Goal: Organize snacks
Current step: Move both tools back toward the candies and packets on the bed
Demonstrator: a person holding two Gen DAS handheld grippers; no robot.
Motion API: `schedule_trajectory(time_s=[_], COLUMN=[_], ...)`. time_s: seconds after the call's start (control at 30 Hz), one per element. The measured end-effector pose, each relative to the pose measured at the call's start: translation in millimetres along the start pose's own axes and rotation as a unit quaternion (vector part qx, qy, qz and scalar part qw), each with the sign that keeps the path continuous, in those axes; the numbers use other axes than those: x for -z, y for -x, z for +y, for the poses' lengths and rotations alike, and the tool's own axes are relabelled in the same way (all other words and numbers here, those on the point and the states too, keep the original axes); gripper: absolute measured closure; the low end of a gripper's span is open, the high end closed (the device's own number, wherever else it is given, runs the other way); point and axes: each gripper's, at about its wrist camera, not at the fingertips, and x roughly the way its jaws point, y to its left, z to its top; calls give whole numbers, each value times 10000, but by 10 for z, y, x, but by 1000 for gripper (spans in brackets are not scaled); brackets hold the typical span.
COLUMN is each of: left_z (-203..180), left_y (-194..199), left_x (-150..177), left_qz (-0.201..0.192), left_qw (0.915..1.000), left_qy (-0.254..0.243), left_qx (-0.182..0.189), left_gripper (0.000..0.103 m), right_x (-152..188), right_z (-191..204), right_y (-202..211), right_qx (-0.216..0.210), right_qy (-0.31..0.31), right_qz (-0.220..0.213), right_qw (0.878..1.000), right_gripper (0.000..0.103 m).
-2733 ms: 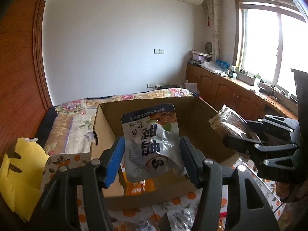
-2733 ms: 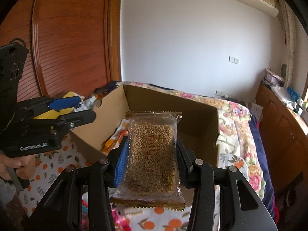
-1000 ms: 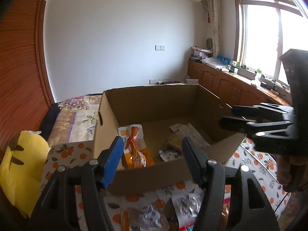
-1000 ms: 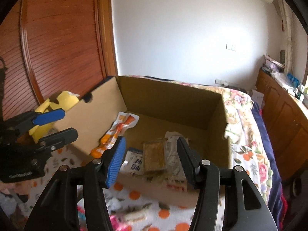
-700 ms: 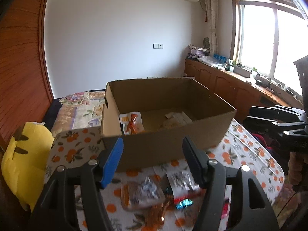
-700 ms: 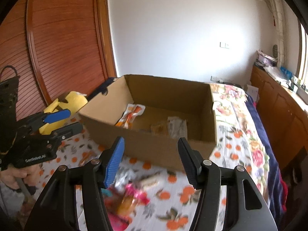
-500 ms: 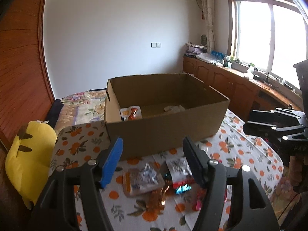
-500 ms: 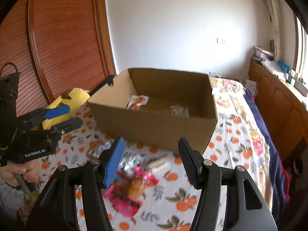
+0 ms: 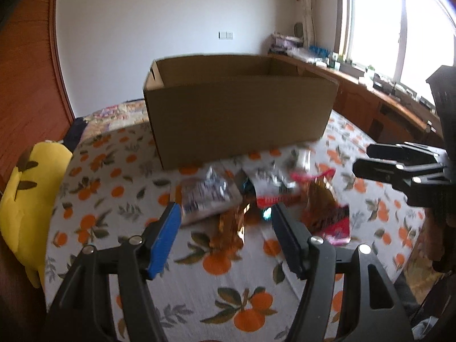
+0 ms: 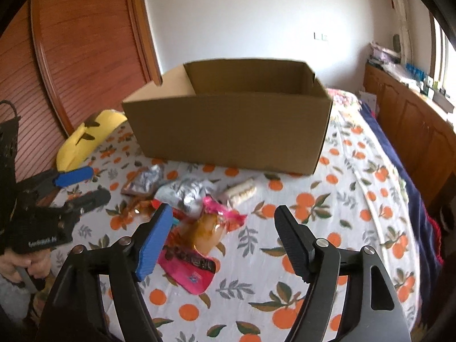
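Left wrist view: left gripper (image 9: 225,216) tilts downward, jaws spread and empty, snack packets (image 9: 265,193) just beyond them, cardboard box (image 9: 239,119) behind. Right wrist view: right gripper (image 10: 222,222) angled down, jaws opening, empty, pink packet (image 10: 188,268) below them.

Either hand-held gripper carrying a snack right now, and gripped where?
Nothing is held. The left hand-held gripper is open and empty; the right hand-held gripper is opening, nothing between its jaws, above the loose snack packets.

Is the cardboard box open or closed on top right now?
Open. The box has no flaps over its top; its far inner wall shows past the front rim in both wrist views. Its contents are hidden.
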Motion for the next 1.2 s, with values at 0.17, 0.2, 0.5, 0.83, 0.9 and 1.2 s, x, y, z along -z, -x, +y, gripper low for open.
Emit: schedule_trajectory(time_s=[0.17, 0.2, 0.5, 0.83, 0.9, 1.2], left_z=[-10, -9, 42, -42, 8, 68], left_y=[-125, -158, -318, -384, -379, -378], left_x=[101, 120, 179, 235, 236, 237], left_qz=[218, 262, 411, 480, 459, 411], left_qw=[9998, 9997, 9991, 9987, 9989, 9991], left_qy=[-27, -25, 85, -160, -26, 134], left_qx=[-7, -20, -74, -20, -17, -44], left_gripper=[37, 37, 37, 37, 37, 37], right_x=[116, 135, 186, 128, 126, 186], right_z=[13, 17, 78, -8, -7, -82], right_y=[-243, -293, -659, -778, -774, -684], right_qx=[-116, -132, -364, -573, -571, -879], right_qy=[-130, -144, -159, -420, -400, -447], right_qz=[238, 286, 676, 717, 711, 752], right_qw=[9996, 9994, 9969, 9949, 9950, 9923], right_gripper=[27, 27, 27, 27, 29, 51])
